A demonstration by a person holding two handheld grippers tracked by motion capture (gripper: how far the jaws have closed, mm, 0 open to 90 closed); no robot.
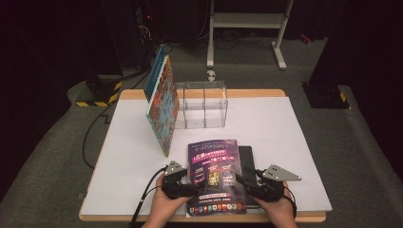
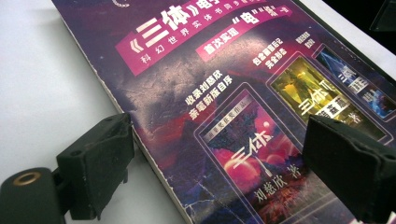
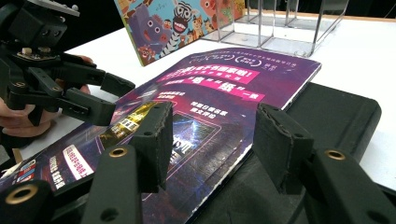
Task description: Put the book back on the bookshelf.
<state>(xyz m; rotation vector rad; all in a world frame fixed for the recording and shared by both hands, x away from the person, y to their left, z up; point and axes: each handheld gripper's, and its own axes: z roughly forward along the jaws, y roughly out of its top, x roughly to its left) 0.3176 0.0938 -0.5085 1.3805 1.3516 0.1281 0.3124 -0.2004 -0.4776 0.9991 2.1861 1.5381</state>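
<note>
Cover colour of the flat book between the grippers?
Dark purple with magenta banners; clearest in the left gripper view.

Looks like a lab or recording studio setup, not anyone's home. There's a wooden-edged table with a plain white top [image 1: 266, 123] sitting alone on grey carpet [image 1: 361, 142], and everything around it is dark, like black curtains or unlit walls. Black floor stands with yellow-and-black hazard tape on their bases [image 1: 97, 92] sit at the table's far corners, black cables [image 1: 90, 137] snake across the floor, and a white metal frame on feet [image 1: 247, 28] stands at the back. Pretty sure that's dark equipment with a tiny red light [image 1: 148, 17] back there too.
</note>
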